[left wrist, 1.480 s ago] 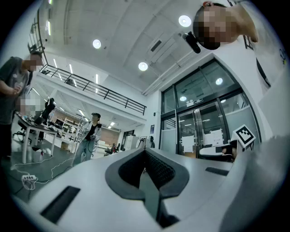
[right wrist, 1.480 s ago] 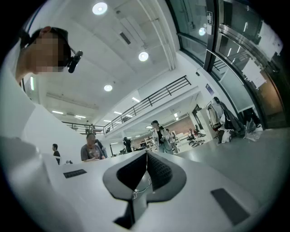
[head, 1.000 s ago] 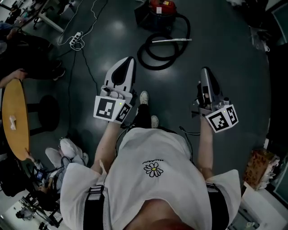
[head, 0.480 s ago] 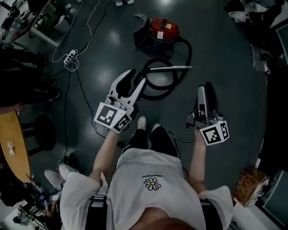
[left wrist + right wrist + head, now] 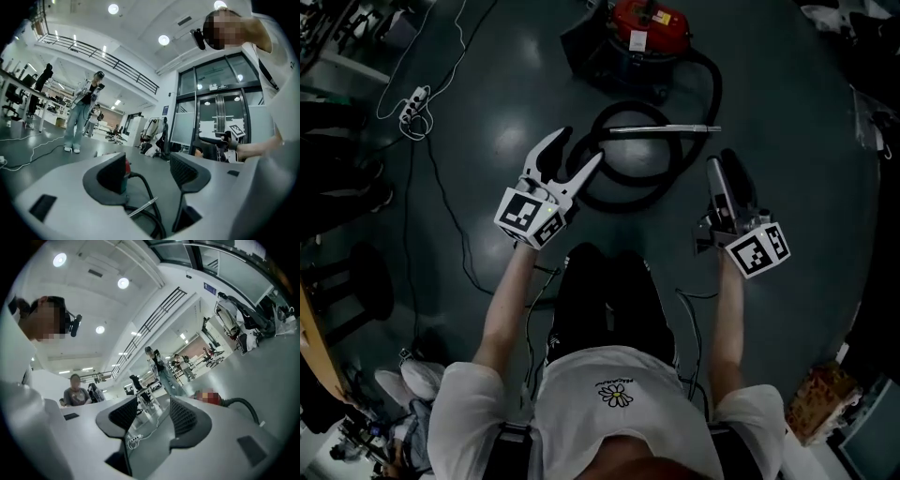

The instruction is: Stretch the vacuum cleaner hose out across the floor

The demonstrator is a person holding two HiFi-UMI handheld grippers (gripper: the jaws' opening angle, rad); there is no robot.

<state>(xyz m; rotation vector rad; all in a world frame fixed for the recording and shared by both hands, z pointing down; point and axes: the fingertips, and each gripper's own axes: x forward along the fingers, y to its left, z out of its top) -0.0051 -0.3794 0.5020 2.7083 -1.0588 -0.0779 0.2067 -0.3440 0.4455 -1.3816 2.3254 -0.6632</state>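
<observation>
Both tongs held level over the dark floor (image 5: 797,112), both released. Left tongs (image 5: 581,147) just spread wider, nothing between the jaws, tips over the near left side of the coiled vacuum cleaner hose (image 5: 623,202). Right tongs (image 5: 721,159) likewise just opened, empty, just right of the coil. Hose not yet stretched: looped in a ring toward the floor's far side, in front of the red vacuum cleaner (image 5: 642,23), metal wand (image 5: 661,129) lying across the ring.

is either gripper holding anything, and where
Nothing is held: the left gripper and right gripper have just been opening, fingers apart and empty, short of the hose.
</observation>
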